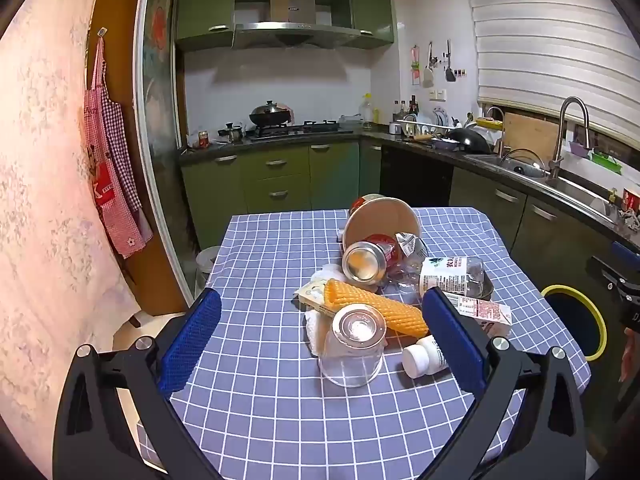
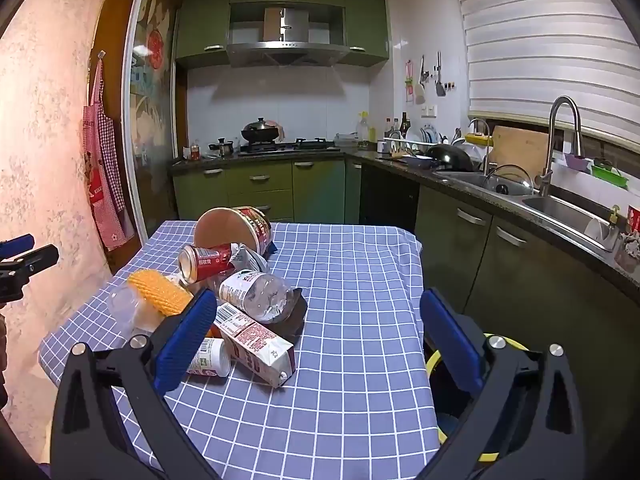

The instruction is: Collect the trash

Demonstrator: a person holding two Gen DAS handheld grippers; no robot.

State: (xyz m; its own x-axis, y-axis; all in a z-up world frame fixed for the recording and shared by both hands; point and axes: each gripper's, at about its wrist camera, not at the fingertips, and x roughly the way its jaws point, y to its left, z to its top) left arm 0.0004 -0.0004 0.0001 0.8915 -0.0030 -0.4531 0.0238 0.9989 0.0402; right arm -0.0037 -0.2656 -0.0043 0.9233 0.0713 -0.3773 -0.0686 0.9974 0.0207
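A pile of trash lies on the blue checked tablecloth: a clear plastic cup, a yellow corn cob, a red can, a paper noodle bowl, a plastic bottle, a milk carton and a small white bottle. My left gripper is open, its jaws either side of the cup and cob, holding nothing. My right gripper is open and empty above the cloth, right of the carton, bottle, can and bowl.
A bin with a yellow rim stands on the floor at the table's right side, also low in the right wrist view. Green cabinets, a stove and a sink counter line the back and right.
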